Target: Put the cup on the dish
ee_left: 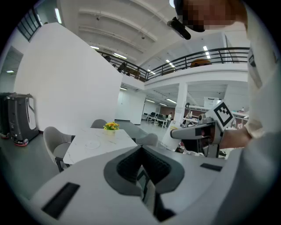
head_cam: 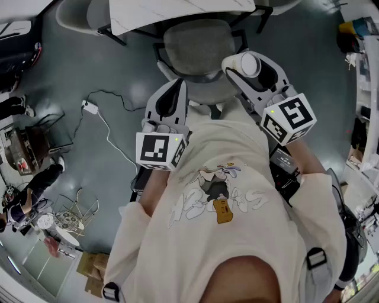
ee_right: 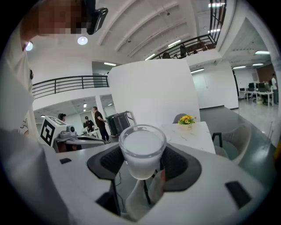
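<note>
My right gripper (head_cam: 253, 67) is shut on a frosted white cup (head_cam: 247, 63), held upright in front of the person's chest. In the right gripper view the cup (ee_right: 141, 147) fills the space between the dark pads (ee_right: 182, 163). My left gripper (head_cam: 171, 90) hangs beside it at the left, jaws together with nothing in them; the left gripper view shows its dark pads (ee_left: 125, 167) meeting. A clear round dish (ee_left: 92, 144) lies on the white marble table (ee_left: 79, 151) ahead, near a small pot of yellow flowers (ee_left: 111, 126).
A grey chair (head_cam: 198, 47) stands between the person and the table (head_cam: 177, 12). More chairs (ee_left: 52, 140) ring the table. A white power strip with its cable (head_cam: 90, 107) lies on the floor at the left. People stand far off by a black cart (ee_right: 115, 121).
</note>
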The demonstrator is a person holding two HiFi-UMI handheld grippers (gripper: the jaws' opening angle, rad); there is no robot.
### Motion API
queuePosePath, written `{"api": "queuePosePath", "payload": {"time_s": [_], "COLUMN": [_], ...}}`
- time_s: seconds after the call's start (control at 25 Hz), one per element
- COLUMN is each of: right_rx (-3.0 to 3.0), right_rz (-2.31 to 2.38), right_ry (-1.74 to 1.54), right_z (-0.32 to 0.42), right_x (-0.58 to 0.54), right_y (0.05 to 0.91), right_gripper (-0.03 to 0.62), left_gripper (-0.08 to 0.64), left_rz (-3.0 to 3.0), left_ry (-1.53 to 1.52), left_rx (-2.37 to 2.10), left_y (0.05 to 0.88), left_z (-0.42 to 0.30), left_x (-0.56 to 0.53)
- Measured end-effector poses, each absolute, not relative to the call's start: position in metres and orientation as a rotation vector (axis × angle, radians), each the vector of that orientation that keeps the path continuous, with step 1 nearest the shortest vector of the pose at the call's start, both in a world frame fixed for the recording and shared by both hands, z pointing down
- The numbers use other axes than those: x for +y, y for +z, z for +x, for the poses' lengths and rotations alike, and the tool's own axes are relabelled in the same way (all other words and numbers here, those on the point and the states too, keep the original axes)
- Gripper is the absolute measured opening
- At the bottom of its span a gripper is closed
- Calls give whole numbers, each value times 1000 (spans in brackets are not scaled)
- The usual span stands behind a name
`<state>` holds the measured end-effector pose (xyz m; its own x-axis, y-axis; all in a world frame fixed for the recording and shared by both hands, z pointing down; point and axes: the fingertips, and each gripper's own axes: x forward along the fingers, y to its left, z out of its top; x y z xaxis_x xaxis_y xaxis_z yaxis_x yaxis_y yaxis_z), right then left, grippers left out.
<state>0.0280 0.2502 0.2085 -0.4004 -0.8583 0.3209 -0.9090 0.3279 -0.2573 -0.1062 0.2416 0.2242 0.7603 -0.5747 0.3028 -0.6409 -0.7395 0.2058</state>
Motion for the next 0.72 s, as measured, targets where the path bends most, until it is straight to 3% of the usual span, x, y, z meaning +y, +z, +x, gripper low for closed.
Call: {"api": "queuePosePath", "payload": {"time_s": [0.24, 0.72], "right_rx": [-2479, -2433], "right_rz": [1615, 1668], "right_ry": [597, 647], "right_z": [40, 146], "right_x": [262, 299], "right_y": [201, 222], "right_gripper": [267, 267], "left_gripper": [3, 3], "left_rz": [2585, 2602], "left_ry": [315, 344], "left_rx": [-983, -975], "left_y": [229, 233], "left_z": [-94, 7], "left_x": [252, 288]}}
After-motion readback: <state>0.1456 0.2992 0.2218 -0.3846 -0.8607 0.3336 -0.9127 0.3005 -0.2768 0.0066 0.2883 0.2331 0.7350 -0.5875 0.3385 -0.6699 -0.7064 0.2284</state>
